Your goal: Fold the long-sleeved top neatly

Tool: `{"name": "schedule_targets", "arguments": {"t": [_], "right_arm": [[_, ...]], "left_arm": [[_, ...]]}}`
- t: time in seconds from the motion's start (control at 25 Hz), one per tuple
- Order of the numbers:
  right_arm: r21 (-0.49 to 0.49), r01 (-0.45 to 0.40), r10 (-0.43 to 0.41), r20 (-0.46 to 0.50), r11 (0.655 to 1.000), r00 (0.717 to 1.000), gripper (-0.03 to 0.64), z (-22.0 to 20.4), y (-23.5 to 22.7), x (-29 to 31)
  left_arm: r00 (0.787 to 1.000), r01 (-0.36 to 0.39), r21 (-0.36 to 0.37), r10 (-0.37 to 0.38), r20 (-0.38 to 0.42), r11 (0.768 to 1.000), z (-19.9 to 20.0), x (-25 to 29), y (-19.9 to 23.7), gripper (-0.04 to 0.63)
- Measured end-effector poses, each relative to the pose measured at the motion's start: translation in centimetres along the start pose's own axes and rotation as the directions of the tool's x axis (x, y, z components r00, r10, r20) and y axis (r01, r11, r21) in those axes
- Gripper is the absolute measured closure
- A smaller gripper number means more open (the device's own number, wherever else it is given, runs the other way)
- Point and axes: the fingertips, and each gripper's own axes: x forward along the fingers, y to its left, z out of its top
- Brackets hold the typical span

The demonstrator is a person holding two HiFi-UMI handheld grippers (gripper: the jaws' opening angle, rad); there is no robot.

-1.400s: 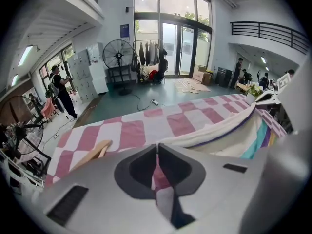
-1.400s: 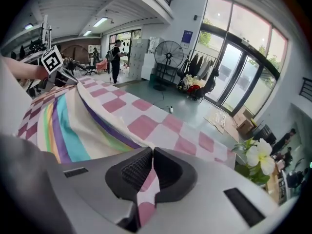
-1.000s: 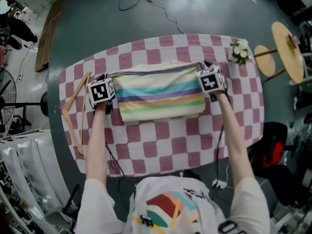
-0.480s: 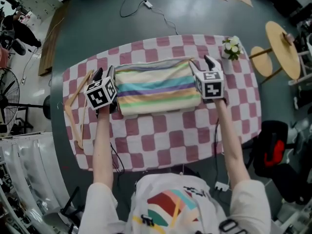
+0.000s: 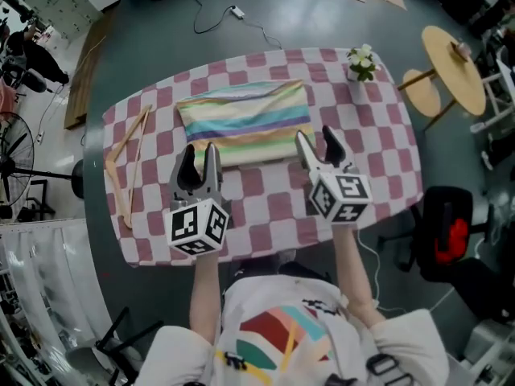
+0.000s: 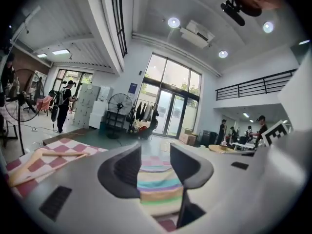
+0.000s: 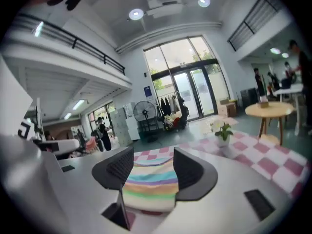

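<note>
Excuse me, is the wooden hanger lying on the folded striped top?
No, the wooden hanger lies on the checked tablecloth left of the striped top, apart from it.

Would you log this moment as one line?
top: folded, untouched | left tool: just opened, empty | right tool: just opened, empty

Tall glazed doors [image 6: 168,99] and ceiling spotlights [image 6: 173,22] light the grey floor [image 5: 241,22].
</note>
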Motion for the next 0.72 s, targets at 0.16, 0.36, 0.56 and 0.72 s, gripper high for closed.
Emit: {"name": "schedule_targets", "arguments": {"t": [0.16, 0.36, 0.56, 0.72], "right_arm": [[0.460, -0.101, 0.126, -0.024, 0.882, 0.992, 0.365, -5.6, 0.9, -2.8], [0.677, -0.001, 0.101, -0.108, 0.736, 0.989, 0.365, -11.5, -1.0, -3.1], [0.836, 0.109, 0.055, -0.164, 0.538, 0.985, 0.365, -15.7, -2.7, -0.9], [0.872, 0.179, 0.019, -0.210, 0.455, 0.978, 0.365, -17.3, -3.9, 1.7]], "left_arm": [[0.999, 0.022, -0.006, -0.022, -0.033, 1.000, -2.7, -3.6, -2.4, 0.430], [0.998, 0.036, 0.036, -0.034, -0.056, 0.999, -3.6, -5.0, -4.1, 0.430], [0.994, 0.060, 0.062, -0.054, -0.091, 0.996, -4.3, -4.3, -5.0, 0.430], [0.991, 0.070, 0.073, -0.061, -0.123, 0.995, -4.7, -2.8, -4.8, 0.430]]}}
